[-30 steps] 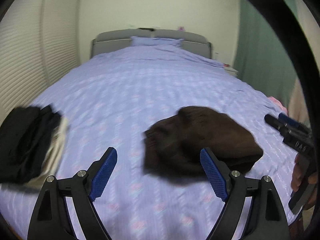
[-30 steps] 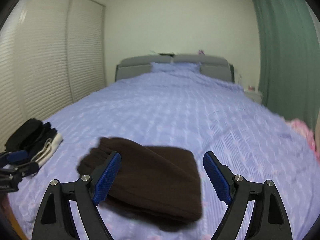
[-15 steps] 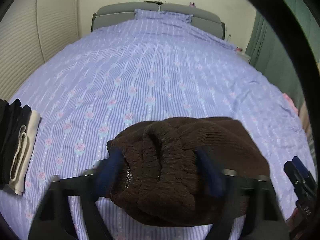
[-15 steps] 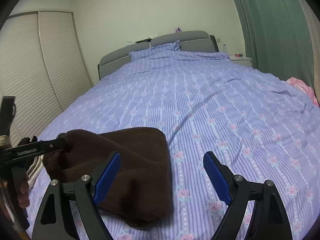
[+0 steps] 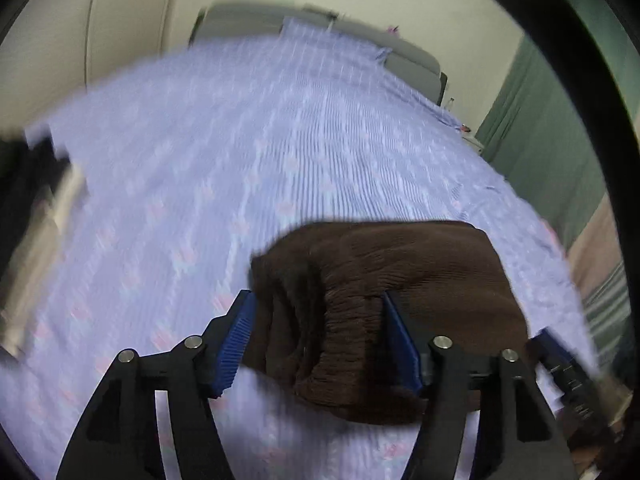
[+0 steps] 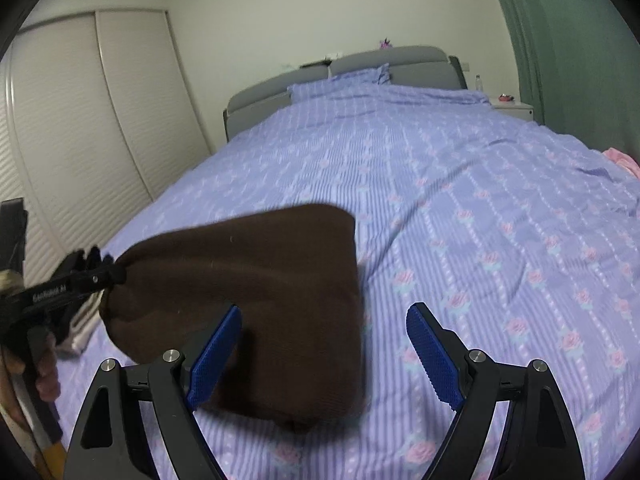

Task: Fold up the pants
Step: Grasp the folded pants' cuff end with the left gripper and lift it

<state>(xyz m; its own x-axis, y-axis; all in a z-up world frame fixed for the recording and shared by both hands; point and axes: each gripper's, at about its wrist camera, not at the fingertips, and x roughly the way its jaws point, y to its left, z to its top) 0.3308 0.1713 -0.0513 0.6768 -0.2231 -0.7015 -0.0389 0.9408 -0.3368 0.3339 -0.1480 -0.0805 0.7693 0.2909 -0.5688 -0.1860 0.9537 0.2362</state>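
Note:
The folded brown pants (image 5: 400, 280) lie as a thick bundle on the lilac bed. My left gripper (image 5: 320, 344) is shut on the gathered waistband end of the bundle, its blue pads pressing the cloth from both sides. In the right wrist view the same pants (image 6: 260, 292) are lifted at their left end, where the left gripper (image 6: 108, 270) pinches them. My right gripper (image 6: 324, 356) is open and empty, low over the bundle's near right corner, its left pad in front of the cloth.
The bed cover (image 6: 480, 200) stretches back to a grey headboard (image 6: 360, 64). A stack of folded black and cream clothes (image 5: 36, 216) sits at the bed's left edge. Green curtain (image 6: 560, 40) on the right, white wardrobe doors (image 6: 100, 120) on the left.
My left gripper moved onto the waistband end of the pants, closed on it and is swinging left with it. The right gripper stayed open and turned to the right.

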